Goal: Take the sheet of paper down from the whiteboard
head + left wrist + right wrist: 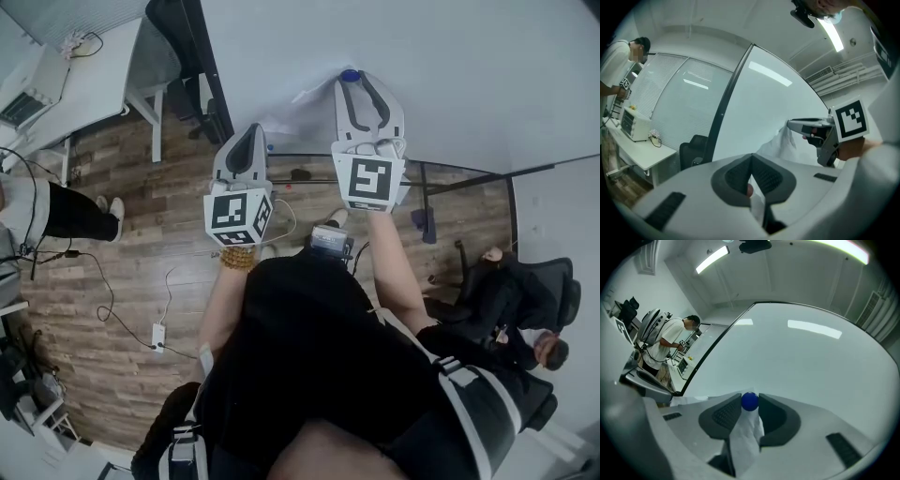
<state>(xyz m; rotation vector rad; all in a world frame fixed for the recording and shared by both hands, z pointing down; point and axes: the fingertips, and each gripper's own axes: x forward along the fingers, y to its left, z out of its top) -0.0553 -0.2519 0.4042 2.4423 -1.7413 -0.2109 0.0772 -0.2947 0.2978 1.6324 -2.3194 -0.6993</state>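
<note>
Jaws of the left gripper (246, 136) are pressed together on a lower edge of the sheet of paper (780, 143), a strip of which shows pinched between the pads. The sheet is crumpled and bulges away from the whiteboard (441, 84), running up from the left gripper to the right gripper (356, 81). The right gripper stands higher on the board and level with it. Its jaws are set fairly wide, closed on a round blue magnet (749, 401) at their tips, with a fold of the paper lying between them just behind the magnet. Both grippers point straight at the board. Off to the left, a person (670, 345) stands at a desk.
</note>
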